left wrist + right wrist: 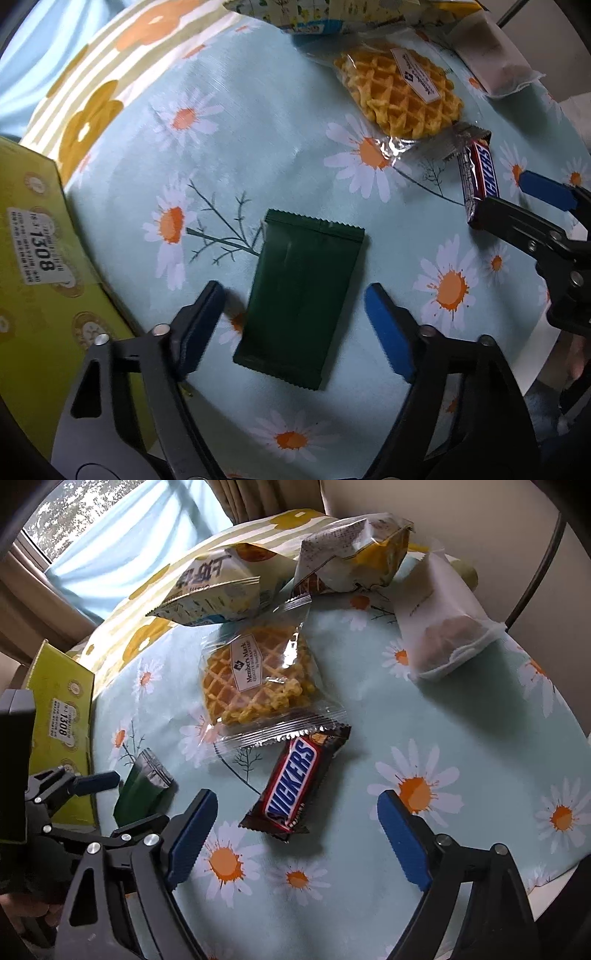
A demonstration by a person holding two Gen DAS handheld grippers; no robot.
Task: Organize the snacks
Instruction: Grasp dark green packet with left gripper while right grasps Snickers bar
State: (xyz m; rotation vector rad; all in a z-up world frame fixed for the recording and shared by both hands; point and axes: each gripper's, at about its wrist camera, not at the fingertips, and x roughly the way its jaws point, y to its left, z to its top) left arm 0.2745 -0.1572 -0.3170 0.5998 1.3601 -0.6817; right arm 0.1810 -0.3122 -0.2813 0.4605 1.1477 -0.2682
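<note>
A dark green snack packet [303, 299] lies on the daisy tablecloth [258, 147]. My left gripper [295, 314] hangs straight over it, open, one blue pad on each long side and neither pressing on the packet. In the right wrist view the left gripper [138, 797] straddles the green packet [136, 797], whose silver end curls up. A Snickers bar [295, 782] lies in front of my open right gripper [299, 834], its near end between the fingertips, untouched. The left wrist view shows the right gripper [504, 194] beside the Snickers bar [480, 177].
A bagged waffle [255, 675] lies just beyond the Snickers. Two crisp bags [218, 587] [354, 554] and a white pouch [443, 624] sit at the far edge. A yellow-green cardboard box [33, 258] stands left of the green packet. The table rim [554, 878] curves at right.
</note>
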